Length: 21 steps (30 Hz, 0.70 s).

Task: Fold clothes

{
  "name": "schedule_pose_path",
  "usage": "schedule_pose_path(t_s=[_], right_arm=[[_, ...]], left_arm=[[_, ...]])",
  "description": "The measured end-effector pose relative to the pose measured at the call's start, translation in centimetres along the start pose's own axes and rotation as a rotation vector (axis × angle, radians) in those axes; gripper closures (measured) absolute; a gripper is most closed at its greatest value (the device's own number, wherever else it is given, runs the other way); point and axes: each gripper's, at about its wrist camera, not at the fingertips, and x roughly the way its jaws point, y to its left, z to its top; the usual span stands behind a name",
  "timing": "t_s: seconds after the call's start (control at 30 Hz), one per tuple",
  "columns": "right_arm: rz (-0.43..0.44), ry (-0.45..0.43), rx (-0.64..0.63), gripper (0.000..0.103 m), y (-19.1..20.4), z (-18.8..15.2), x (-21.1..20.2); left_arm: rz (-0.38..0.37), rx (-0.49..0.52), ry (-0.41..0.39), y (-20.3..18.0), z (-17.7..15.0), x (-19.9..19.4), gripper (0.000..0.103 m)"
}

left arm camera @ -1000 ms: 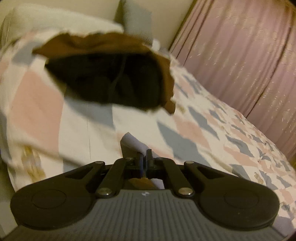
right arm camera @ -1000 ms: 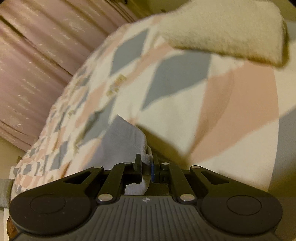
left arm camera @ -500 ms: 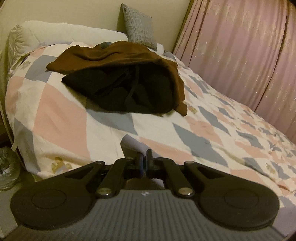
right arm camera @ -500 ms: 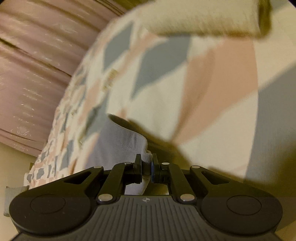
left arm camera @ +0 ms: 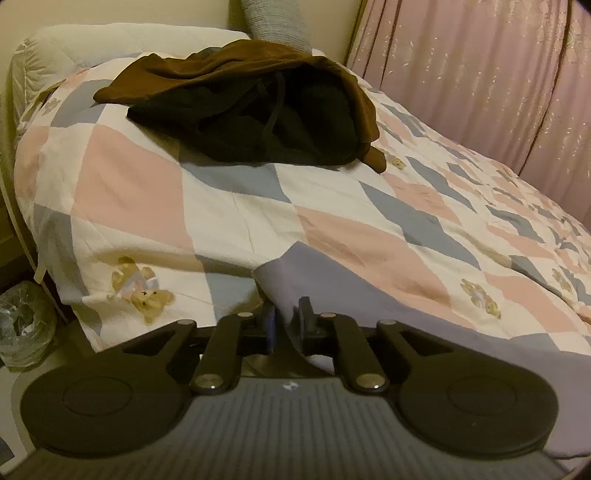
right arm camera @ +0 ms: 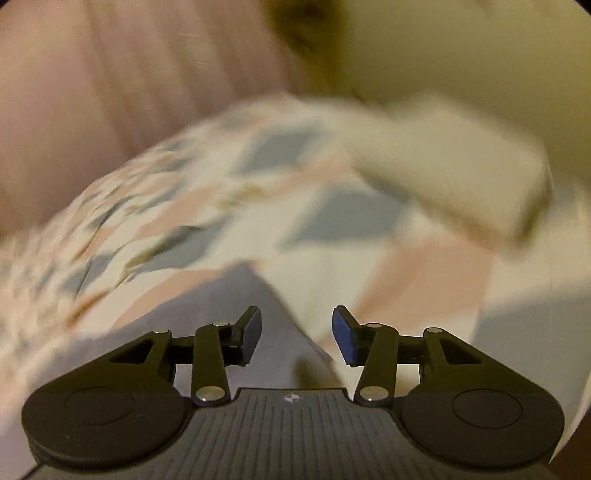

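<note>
A lavender garment lies along the near edge of the bed. One upturned corner of it runs between the fingers of my left gripper. Those jaws are starting to open, and the cloth still fills the narrow gap between them. In the blurred right wrist view the same lavender garment lies on the quilt below my right gripper. Its jaws are opening wide, and the blue pads stand clear of the cloth. A heap of brown and black clothes sits farther up the bed.
The bed wears a quilt of pink, grey and white diamonds. A cream pillow and a grey cushion lie at its head. Pink curtains hang along the far side. A plastic bag sits on the floor at the left.
My right gripper has opened and let go of the lavender garment, and its view has rolled and swung. My left gripper has sunk toward the bed and its jaws have parted slightly.
</note>
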Motion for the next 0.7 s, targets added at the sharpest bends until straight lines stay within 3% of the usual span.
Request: schedule_pose_path(t_s=[0.07,0.1,0.17,0.2,0.3,0.4,0.47,0.53,0.7], right_arm=[[0.165,-0.039,-0.252,0.059,5.5,-1.8,-2.2],[0.251,-0.049,-0.372,0.069,8.2,-3.0,-3.2],[0.399,-0.065,-0.646,0.080,14.2,-6.2,-4.9],[0.451,-0.084,-0.782,0.088,16.9,-8.0,-5.7],[0.540,-0.146,-1.089,0.090,22.9,-12.5,-7.1],[0.554,-0.150,-1.172,0.085,25.4,-14.2,-7.0],[0.554,-0.143,-1.197,0.082,26.4,-14.8,-6.8],[0.542,-0.128,-1.189,0.082,26.5,-14.8,-6.6],[0.489,-0.115,-1.213,0.081,26.5,-15.7,-6.5]], left_arm=[[-0.008,-0.002,0.003,0.0,-0.1,0.0,0.096],[-0.010,0.004,0.004,0.0,-0.2,-0.1,0.096],[-0.007,0.033,0.001,-0.1,-0.4,-0.2,0.094],[-0.004,0.058,-0.004,-0.2,-0.5,-0.4,0.091],[0.048,0.174,-0.033,-0.4,-0.6,-1.3,0.080],[0.132,0.355,-0.086,-1.0,-1.1,-3.0,0.081],[0.139,0.513,-0.151,-2.3,-1.8,-4.8,0.084],[0.095,0.700,-0.215,-4.7,-3.1,-6.4,0.089],[-0.084,1.175,-0.306,-10.6,-8.3,-8.3,0.086]])
